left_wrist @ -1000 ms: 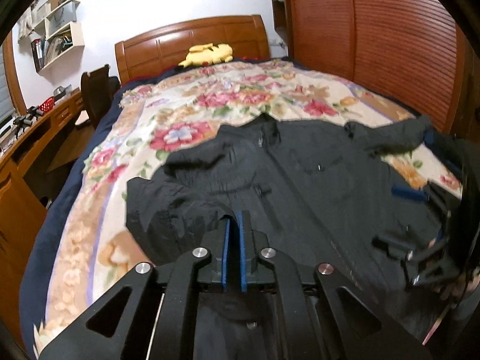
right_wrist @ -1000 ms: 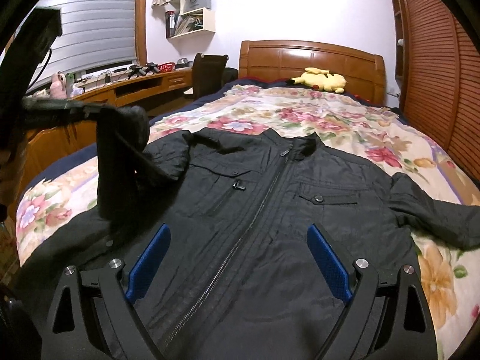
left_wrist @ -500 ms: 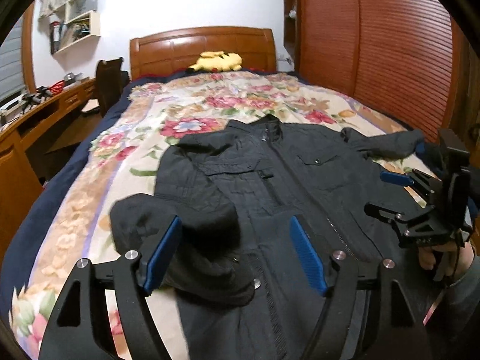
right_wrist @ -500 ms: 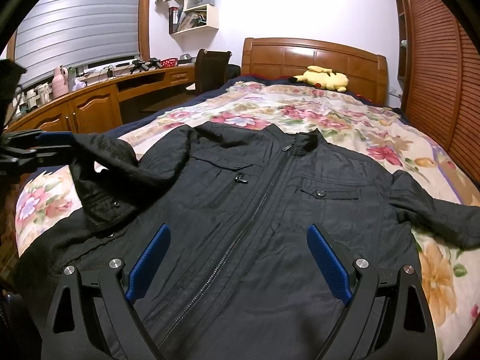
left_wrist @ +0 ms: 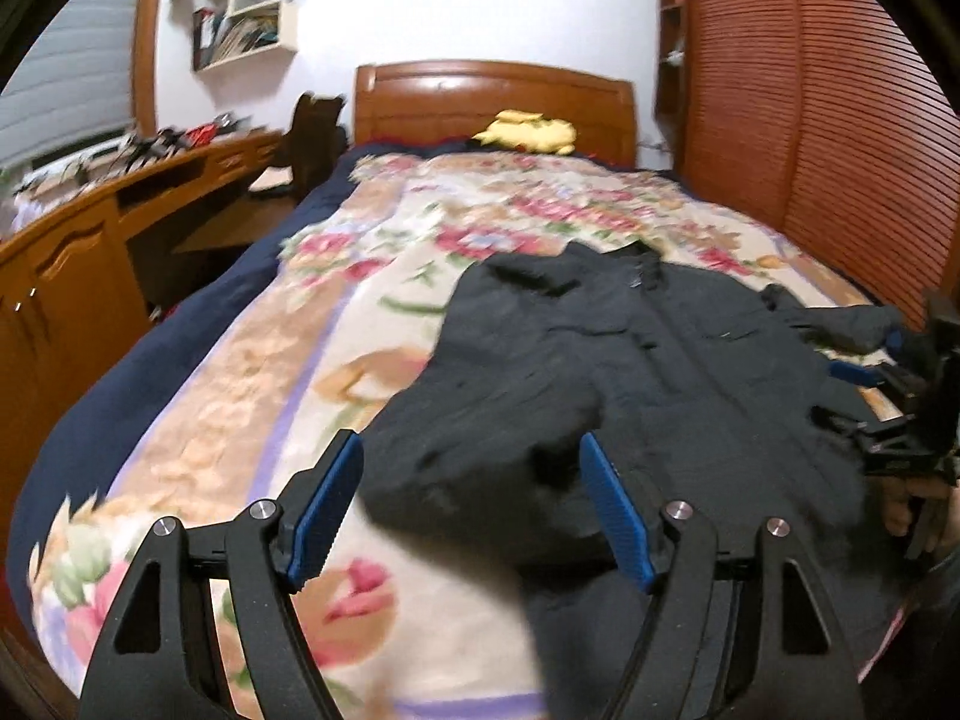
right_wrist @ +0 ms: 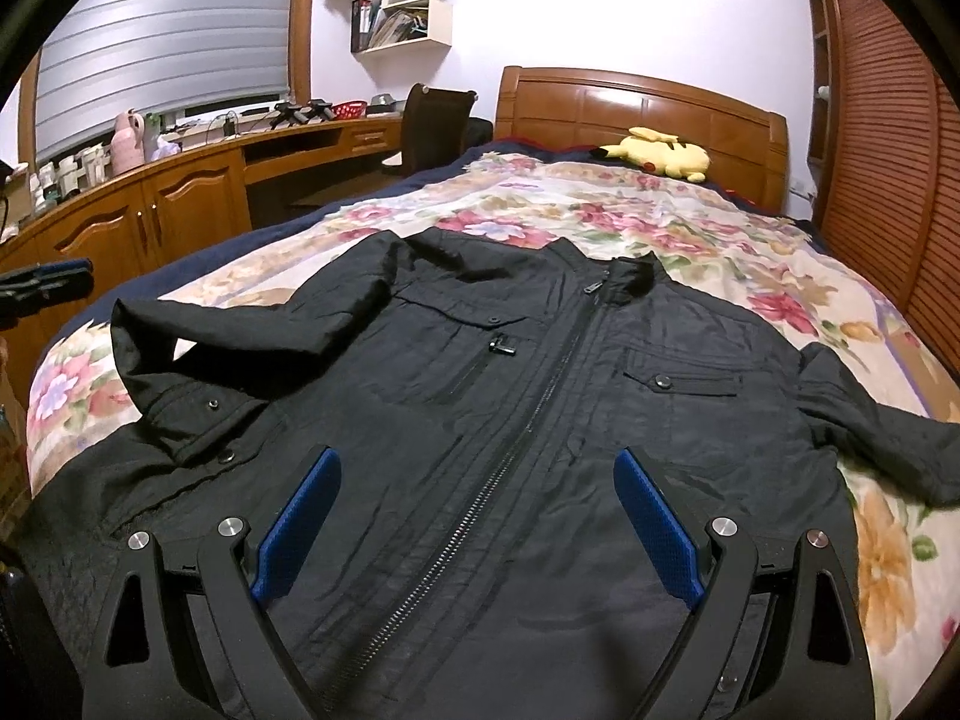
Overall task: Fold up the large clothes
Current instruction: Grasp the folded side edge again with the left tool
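A black zip-up jacket [right_wrist: 540,396] lies front side up on the floral bedspread [right_wrist: 630,210], collar toward the headboard. Its left sleeve [right_wrist: 240,348] is folded inward across the jacket's lower left side. Its right sleeve [right_wrist: 870,420] stretches out to the right. My left gripper [left_wrist: 471,462] is open and empty, held over the folded sleeve [left_wrist: 480,450] near the bed's left side. My right gripper [right_wrist: 477,462] is open and empty above the jacket's lower front. It also shows at the right edge of the left wrist view [left_wrist: 900,408].
A yellow plush toy [right_wrist: 660,153] lies by the wooden headboard [right_wrist: 636,96]. A wooden desk [right_wrist: 180,192] with clutter and a dark chair [right_wrist: 435,120] stand left of the bed. A slatted wooden wardrobe [left_wrist: 840,120] stands on the right.
My left gripper opened and let go of the left sleeve, which now lies folded across the jacket. The left gripper has then drawn back to the left. The right gripper stayed open and still.
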The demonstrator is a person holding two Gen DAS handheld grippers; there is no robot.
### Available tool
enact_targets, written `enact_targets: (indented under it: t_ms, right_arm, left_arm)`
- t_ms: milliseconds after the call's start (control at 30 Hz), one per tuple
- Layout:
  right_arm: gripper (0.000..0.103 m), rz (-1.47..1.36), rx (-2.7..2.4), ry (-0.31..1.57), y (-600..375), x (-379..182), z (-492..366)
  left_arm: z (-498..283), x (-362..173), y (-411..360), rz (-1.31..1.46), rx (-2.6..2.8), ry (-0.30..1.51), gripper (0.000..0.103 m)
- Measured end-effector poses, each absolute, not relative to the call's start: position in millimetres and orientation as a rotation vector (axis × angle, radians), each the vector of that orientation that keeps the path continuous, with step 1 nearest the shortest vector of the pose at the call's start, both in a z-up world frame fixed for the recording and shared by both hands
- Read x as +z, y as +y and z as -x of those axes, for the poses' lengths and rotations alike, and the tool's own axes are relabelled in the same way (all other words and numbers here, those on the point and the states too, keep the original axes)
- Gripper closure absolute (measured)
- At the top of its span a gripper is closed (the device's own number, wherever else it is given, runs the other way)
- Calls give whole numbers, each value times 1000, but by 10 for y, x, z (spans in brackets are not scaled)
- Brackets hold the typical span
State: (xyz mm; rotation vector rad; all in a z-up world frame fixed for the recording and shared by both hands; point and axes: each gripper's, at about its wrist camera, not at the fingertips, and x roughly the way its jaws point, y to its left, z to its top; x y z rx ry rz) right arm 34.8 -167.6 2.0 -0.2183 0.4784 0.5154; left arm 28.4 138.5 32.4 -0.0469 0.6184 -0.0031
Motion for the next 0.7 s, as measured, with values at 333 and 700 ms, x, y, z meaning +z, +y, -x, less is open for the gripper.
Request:
enact_targets:
  t_ms: [333, 700]
  right_arm:
    - [10, 241, 523, 481, -1639, 13, -367]
    - [10, 237, 520, 479, -1663, 24, -367]
  left_arm:
    - [-581, -158, 1729, 132, 12, 727, 28]
    - [-1010, -532, 1689, 158, 14, 878, 28]
